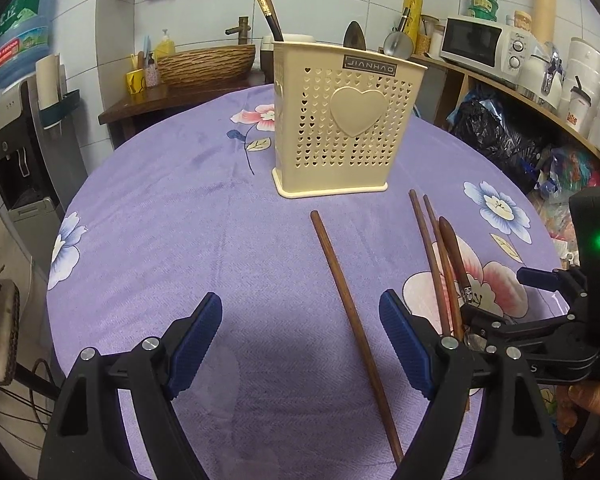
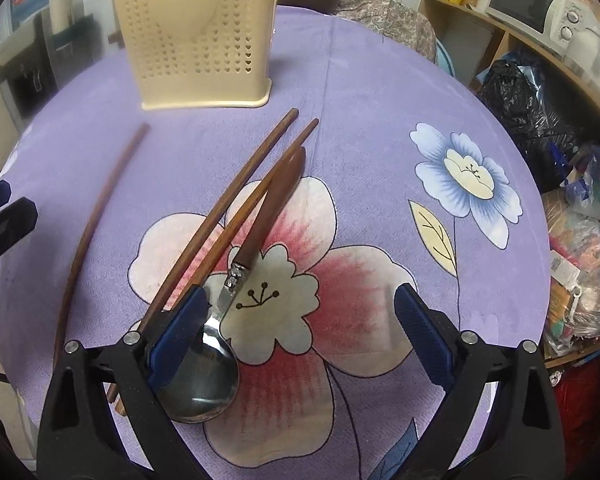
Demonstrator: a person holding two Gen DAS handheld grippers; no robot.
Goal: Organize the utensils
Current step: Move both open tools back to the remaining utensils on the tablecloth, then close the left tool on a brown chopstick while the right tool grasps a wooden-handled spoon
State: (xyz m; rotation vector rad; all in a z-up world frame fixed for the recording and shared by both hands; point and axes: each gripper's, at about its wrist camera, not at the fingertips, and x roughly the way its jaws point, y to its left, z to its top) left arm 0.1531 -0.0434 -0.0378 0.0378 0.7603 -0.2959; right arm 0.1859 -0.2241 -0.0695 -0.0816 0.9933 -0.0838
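The right gripper [image 2: 298, 344] is nearest, tilted steeply down over the purple floral tablecloth [image 2: 372, 92], jaws wide apart and gripping nothing. The spoon [image 2: 216, 356] lies at its left pad, bowl toward the camera, wooden handle running away toward the cream utensil holder [image 2: 198, 36]. Two chopsticks [image 2: 220, 216] lie just left of it, roughly parallel. The left gripper [image 1: 300, 344], also spread and empty, straddles the single chopstick [image 1: 350, 312], which runs lengthwise between its jaws toward the holder.
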